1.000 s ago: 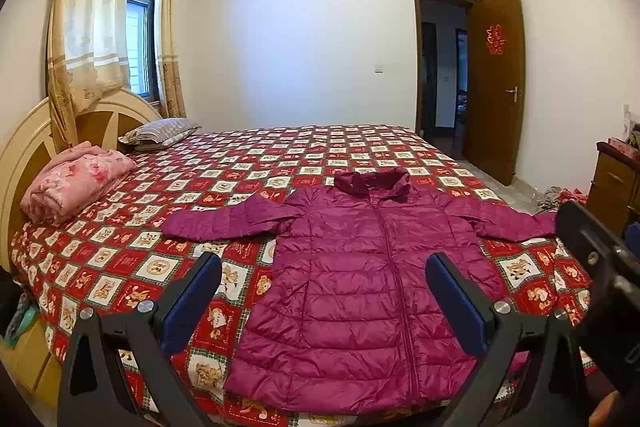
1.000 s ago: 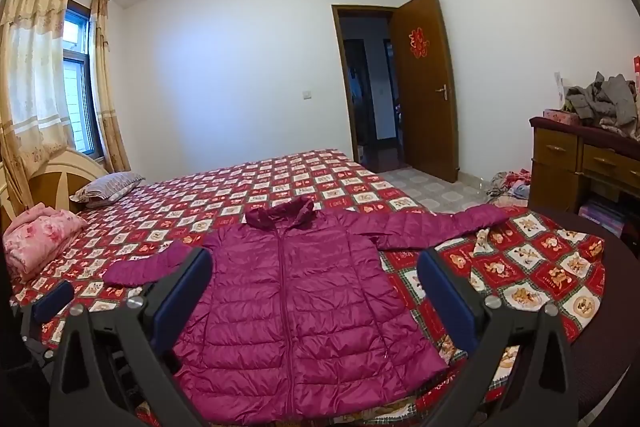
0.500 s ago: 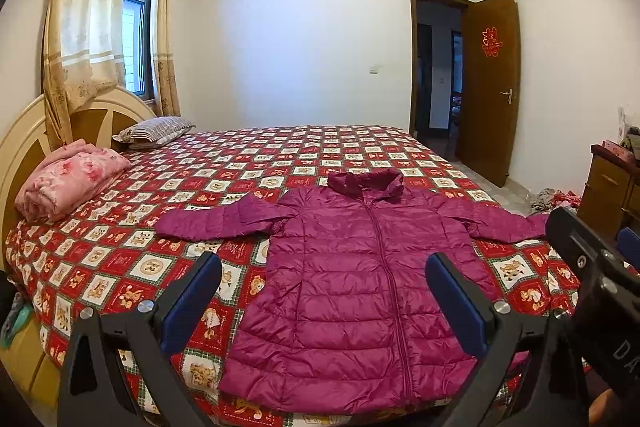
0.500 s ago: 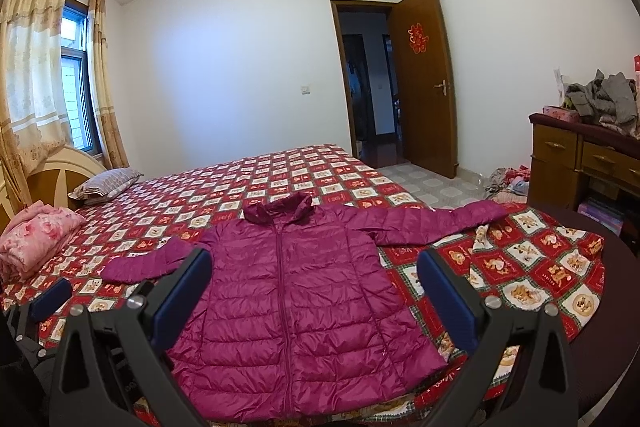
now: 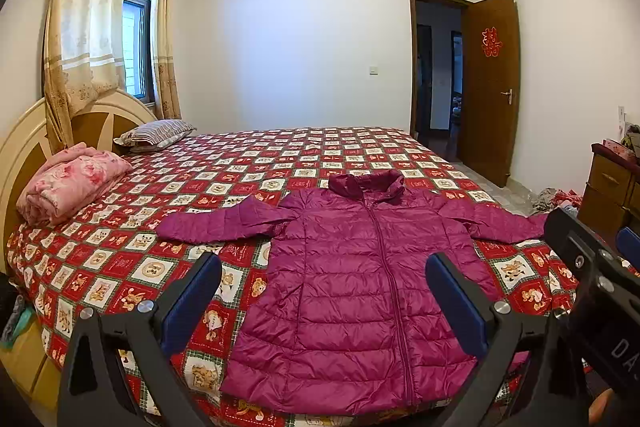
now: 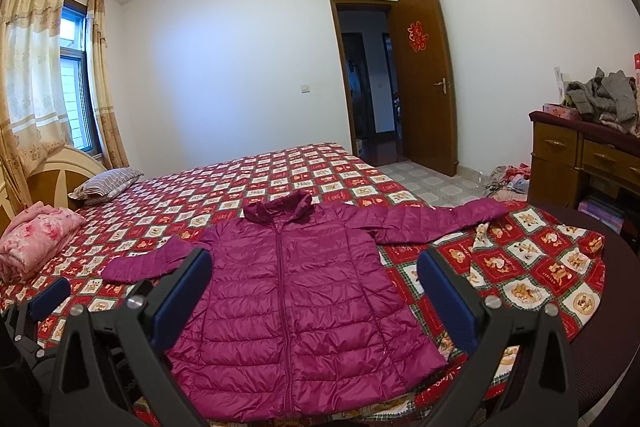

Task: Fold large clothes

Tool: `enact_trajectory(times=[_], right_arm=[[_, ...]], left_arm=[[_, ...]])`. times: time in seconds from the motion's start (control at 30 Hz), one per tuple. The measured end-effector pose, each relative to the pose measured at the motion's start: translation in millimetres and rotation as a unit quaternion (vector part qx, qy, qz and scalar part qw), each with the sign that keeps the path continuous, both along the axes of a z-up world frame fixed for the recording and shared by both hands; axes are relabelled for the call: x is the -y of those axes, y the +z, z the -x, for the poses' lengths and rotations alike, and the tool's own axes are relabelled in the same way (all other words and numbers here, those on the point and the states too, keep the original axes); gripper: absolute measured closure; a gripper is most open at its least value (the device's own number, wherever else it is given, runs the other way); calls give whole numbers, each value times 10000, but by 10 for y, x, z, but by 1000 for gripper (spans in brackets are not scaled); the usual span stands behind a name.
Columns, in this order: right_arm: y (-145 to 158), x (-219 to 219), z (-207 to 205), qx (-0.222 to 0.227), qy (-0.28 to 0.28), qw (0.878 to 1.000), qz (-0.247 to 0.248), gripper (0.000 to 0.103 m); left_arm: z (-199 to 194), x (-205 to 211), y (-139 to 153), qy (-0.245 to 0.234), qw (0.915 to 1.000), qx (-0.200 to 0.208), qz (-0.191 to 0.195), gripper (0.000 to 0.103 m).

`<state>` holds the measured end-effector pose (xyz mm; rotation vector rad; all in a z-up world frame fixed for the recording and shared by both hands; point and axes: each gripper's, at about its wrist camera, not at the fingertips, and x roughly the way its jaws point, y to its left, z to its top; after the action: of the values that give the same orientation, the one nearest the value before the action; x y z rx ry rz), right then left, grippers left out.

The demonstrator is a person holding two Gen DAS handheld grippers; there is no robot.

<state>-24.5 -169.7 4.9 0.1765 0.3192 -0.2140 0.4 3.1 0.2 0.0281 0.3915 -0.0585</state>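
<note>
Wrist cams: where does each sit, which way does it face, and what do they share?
Left wrist: behind the open left tool, low at the bed's near edge, facing the far wall over the magenta jacket; right tool and a fingertip show at right.
Right wrist: behind the open right tool, same heading, set further right; left tool at left edge.
Shared: jacket, bed, pink bundle, door.

A bed under a red checked bedspread fills the room. By the headboard lie a striped pillow and a folded pink blanket. Curtains frame the window. The brown door stands open; grey clothes heap on a wooden dresser.
</note>
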Motion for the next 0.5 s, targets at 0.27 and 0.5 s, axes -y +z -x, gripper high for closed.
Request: enact_trajectory(times=[0.27,0.5], right_arm=[[-8,-14,0,-9,18,10000,5,0],[-15,-18,3,-21,27,10000,2,0]], left_arm=[[0,-3,3,6,10000,5,2,1],[6,2,0,0,10000,-1,-1,1]])
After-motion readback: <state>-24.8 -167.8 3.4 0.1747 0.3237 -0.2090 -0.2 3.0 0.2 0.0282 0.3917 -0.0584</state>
